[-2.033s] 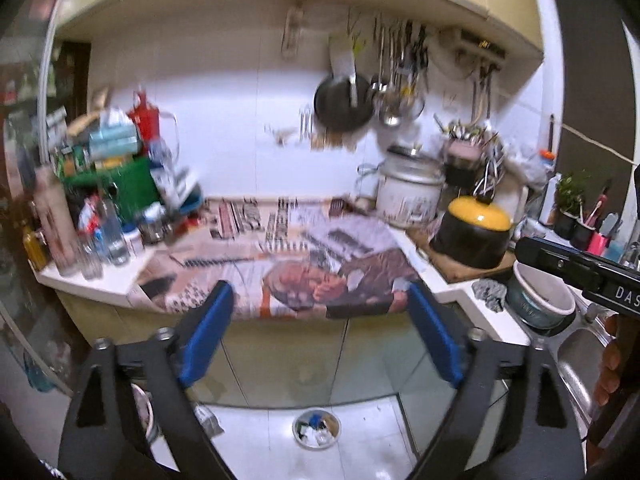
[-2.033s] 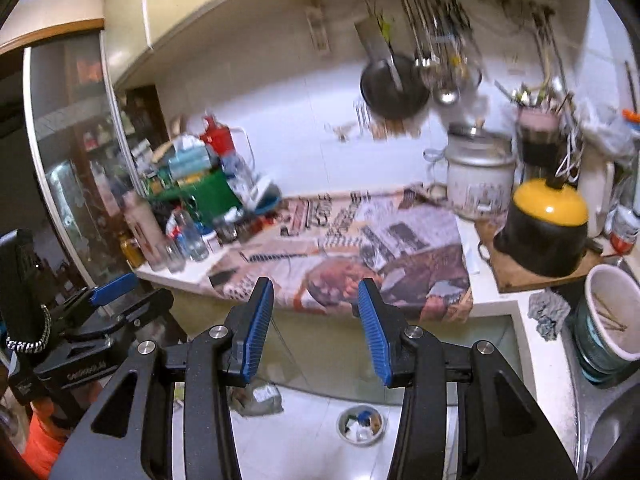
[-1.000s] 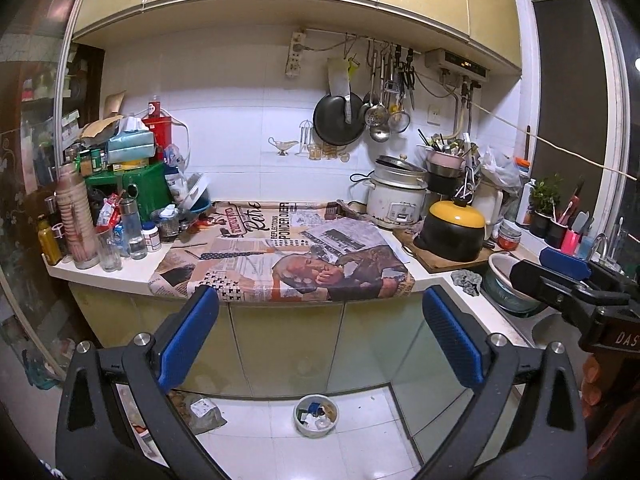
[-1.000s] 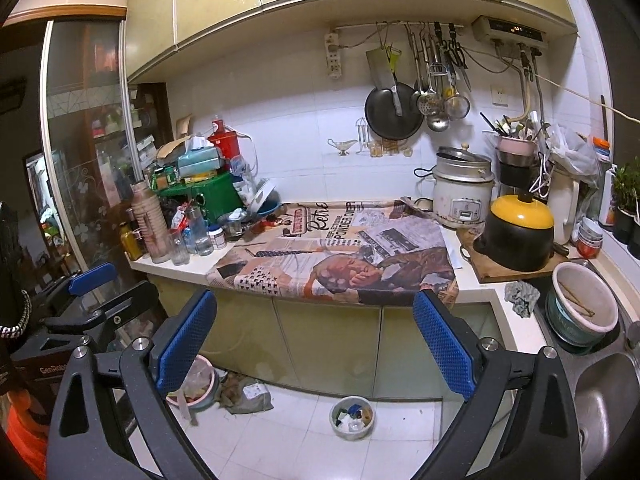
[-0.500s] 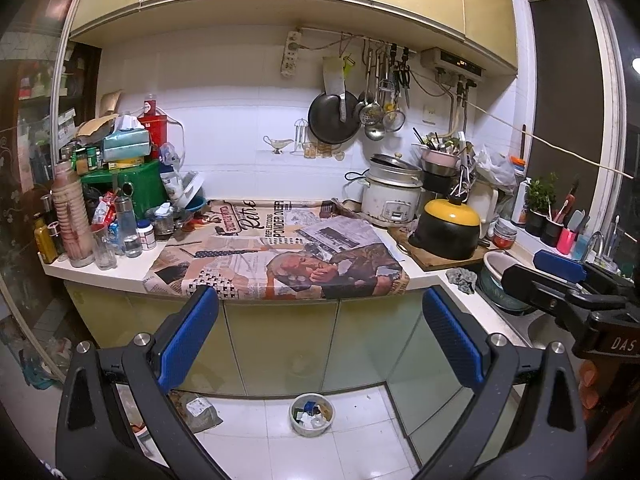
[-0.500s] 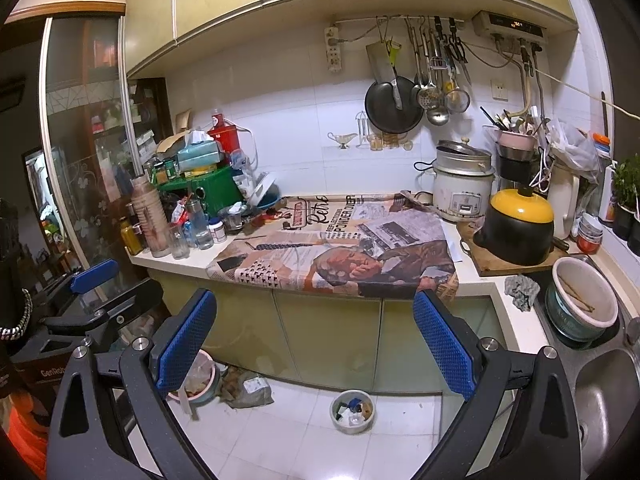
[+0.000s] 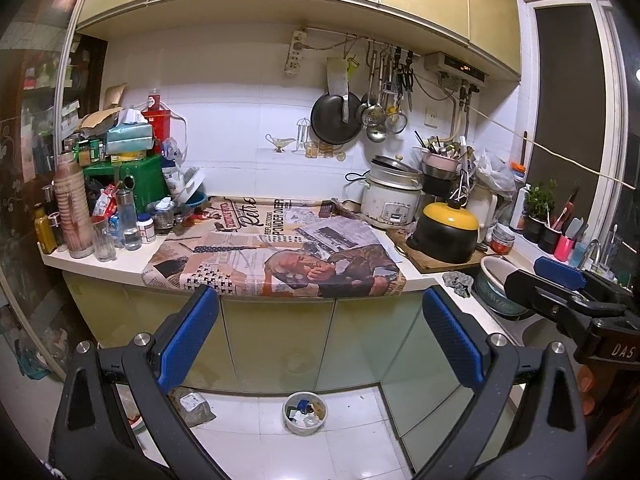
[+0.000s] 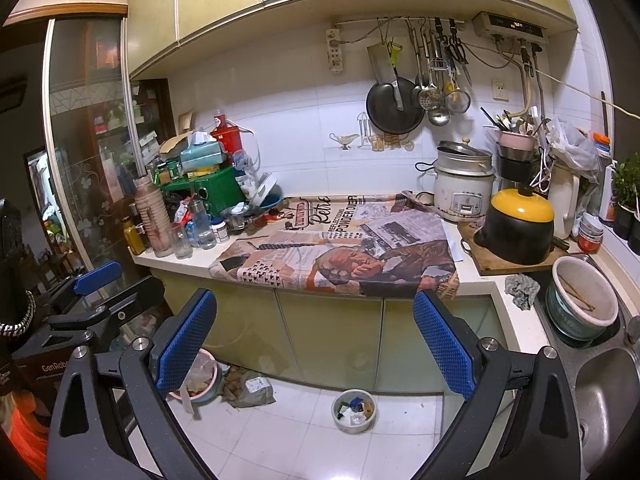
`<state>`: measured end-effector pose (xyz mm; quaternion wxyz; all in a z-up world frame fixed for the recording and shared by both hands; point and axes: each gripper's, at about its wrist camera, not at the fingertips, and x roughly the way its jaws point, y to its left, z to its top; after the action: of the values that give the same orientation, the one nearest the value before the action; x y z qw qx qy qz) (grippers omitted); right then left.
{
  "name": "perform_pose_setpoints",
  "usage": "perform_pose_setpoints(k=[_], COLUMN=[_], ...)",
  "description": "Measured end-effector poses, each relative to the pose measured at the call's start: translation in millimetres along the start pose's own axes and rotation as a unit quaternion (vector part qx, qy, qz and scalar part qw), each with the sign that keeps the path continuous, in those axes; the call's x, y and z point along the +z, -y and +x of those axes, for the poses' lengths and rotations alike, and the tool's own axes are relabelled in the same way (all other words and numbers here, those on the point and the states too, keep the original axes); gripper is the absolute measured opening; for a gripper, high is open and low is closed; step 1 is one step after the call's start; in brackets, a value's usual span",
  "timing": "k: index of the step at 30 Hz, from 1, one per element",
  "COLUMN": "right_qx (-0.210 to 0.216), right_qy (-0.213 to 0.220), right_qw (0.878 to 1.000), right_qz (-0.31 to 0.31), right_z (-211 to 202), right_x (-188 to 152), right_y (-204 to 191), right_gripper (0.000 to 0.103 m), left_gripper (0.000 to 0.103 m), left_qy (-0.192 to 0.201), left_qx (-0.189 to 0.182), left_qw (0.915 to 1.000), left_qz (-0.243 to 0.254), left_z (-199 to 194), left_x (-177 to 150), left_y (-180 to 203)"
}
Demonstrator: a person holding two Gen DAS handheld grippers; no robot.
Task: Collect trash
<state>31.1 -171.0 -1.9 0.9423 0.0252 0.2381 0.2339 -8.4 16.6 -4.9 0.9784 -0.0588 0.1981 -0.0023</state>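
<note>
Hanging spread and empty, both tongs, left (image 7: 316,336) and right (image 8: 314,330), face the bench (image 8: 180,262); its newspaper (image 8: 340,248), probably light and limp, suits a pinch at its overhanging front edge.

Blue-padded black left gripper (image 7: 320,338); yellow-lidded black pot (image 7: 447,232); green box (image 7: 140,184); newsprint-patterned cover (image 7: 280,252).

newspaper-print sheet (image 7: 280,252) on counter (image 7: 80,262)

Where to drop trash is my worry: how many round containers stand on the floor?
2. A small white round bowl of scraps stands on the white floor tiles below the yellow-green cabinet doors; a pink plastic basin sits further left. Others may be hidden.
</note>
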Motion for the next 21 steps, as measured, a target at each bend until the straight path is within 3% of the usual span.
perform_pose_setpoints(k=[9, 21], right_qx=[-0.004, -0.003], right_qy=[0.004, 0.004], right_qw=[1.000, 1.000], right_qz=[0.002, 0.002], right_z=[-9, -9], right_x=[3, 5], right_y=[-1, 3], right_gripper=[0.098, 0.098], left_gripper=[0.102, 0.102], left_qy=[-0.004, -0.001], left_qx=[-0.015, -0.008], left_qw=[0.9999, 0.9999], left_qz=[-0.005, -0.013], left_z=[0, 3], left_x=[0, 1], left_y=[6, 10])
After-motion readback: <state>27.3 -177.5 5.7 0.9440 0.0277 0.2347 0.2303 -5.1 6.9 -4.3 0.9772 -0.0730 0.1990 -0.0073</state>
